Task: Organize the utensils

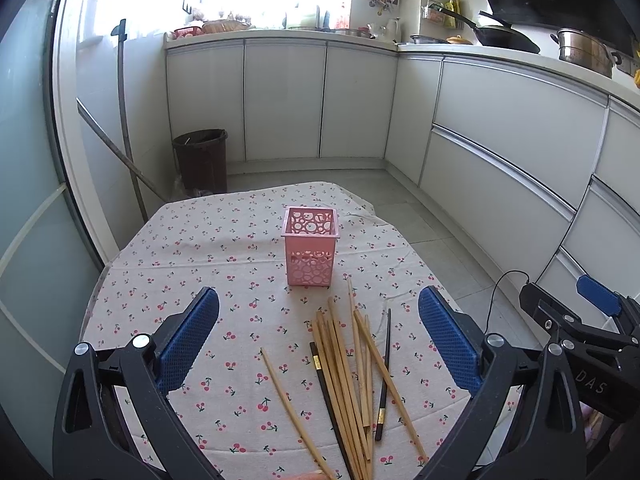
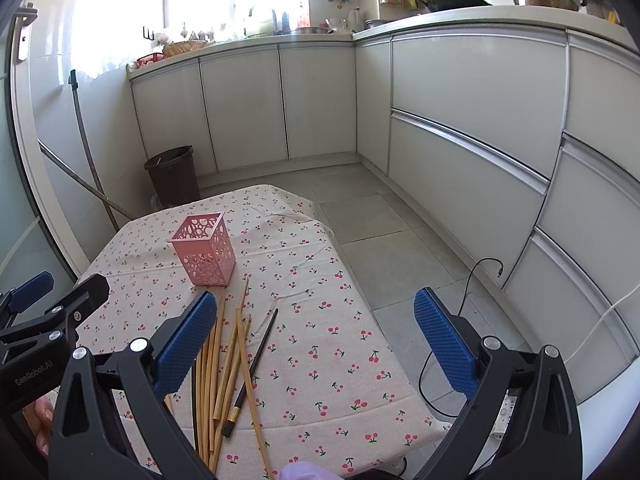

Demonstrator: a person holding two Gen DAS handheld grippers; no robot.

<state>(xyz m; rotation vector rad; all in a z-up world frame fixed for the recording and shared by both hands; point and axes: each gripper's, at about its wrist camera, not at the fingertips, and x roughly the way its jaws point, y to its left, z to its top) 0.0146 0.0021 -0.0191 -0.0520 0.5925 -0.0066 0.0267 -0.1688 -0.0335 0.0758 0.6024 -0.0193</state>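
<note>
A pink perforated utensil holder (image 1: pixel 310 249) (image 2: pixel 205 250) stands upright on the cherry-print tablecloth (image 1: pixel 224 264) (image 2: pixel 320 320). In front of it lies a loose pile of several wooden chopsticks (image 1: pixel 347 368) (image 2: pixel 224 364) with two black ones (image 1: pixel 385 376) (image 2: pixel 256 364) among them. My left gripper (image 1: pixel 319 332) hovers open above the pile, nothing between its blue pads. My right gripper (image 2: pixel 310 336) is also open and empty, with its left finger over the pile's edge. Each gripper shows at the side of the other's view.
The table's right edge drops to a tiled floor (image 2: pixel 384 224) with a black cable (image 2: pixel 472 280). White cabinets (image 1: pixel 512 128) line the back and right. A dark bin (image 1: pixel 202 158) and a mop handle (image 1: pixel 128 120) stand at the far left corner.
</note>
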